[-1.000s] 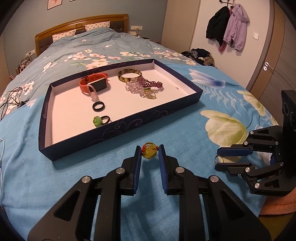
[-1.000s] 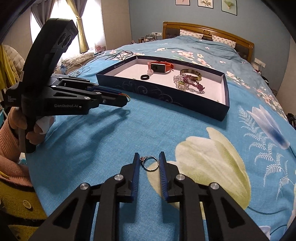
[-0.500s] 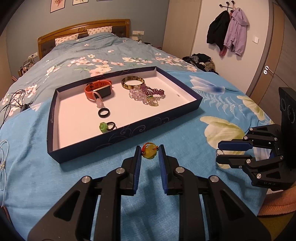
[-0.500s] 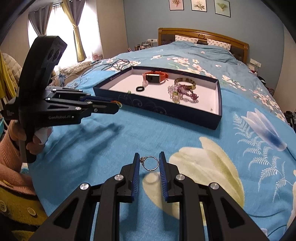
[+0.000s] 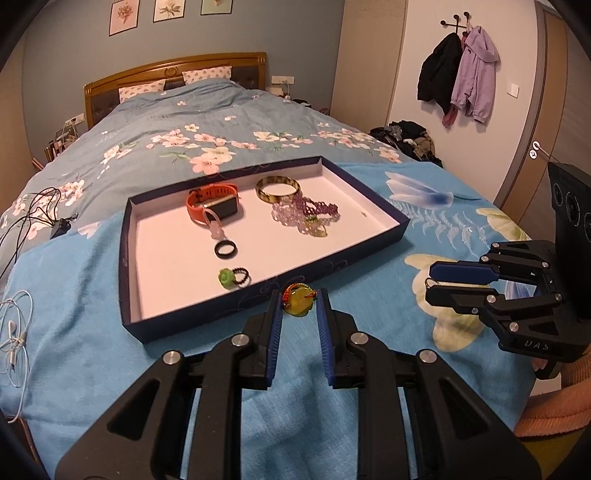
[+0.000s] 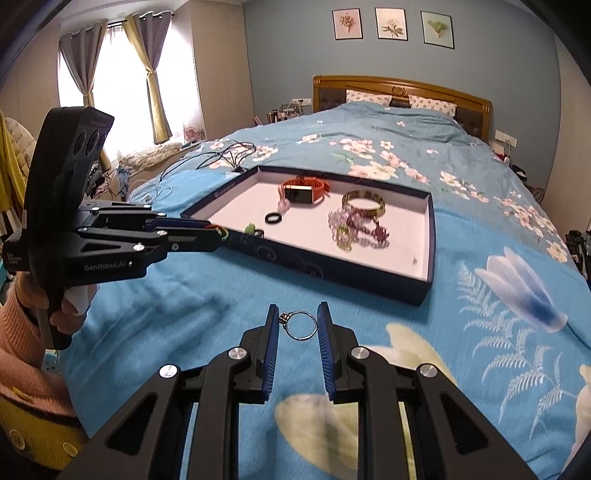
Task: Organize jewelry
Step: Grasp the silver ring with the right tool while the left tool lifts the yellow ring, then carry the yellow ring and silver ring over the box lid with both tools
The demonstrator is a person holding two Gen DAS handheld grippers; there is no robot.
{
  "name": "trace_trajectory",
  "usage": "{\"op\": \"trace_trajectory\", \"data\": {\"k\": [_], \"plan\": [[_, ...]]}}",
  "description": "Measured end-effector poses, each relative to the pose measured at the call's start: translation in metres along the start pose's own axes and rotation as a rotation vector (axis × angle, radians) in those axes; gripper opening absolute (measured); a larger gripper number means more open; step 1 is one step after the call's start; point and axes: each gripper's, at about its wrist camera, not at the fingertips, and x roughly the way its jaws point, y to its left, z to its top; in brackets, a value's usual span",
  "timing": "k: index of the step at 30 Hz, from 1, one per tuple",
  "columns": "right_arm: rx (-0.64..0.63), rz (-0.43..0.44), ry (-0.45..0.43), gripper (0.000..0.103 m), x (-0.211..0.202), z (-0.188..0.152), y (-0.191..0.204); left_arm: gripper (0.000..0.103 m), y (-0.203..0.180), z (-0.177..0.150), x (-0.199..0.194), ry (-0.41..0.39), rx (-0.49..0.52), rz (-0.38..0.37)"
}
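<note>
Above the bed, the left gripper pinched a yellow ring between its fingers; the right gripper pinched a silver ring. Ahead lay the tray. Either thin ring could slip out if the grip loosened.

Blue-grey walls, three framed flower prints hanging above a wooden headboard. The bed wears a blue floral cover, two pillows at its head. Daylight glows through a curtained window on one side. Across the room, jackets hang from wall hooks beside a pale door, with clothes heaped on the floor below.
</note>
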Motion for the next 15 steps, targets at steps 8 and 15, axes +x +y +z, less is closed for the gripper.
{"op": "trace_trajectory", "data": {"k": [8,15], "plan": [[-0.010,-0.005,-0.026,0.019,0.006,0.015,-0.005,0.019,0.002,0.010,-0.004,-0.025,0.005,0.022],[-0.012,-0.011,-0.053,0.019,0.009,0.028,-0.010,0.019,0.004,0.015,-0.003,-0.036,0.006,0.036]]}}
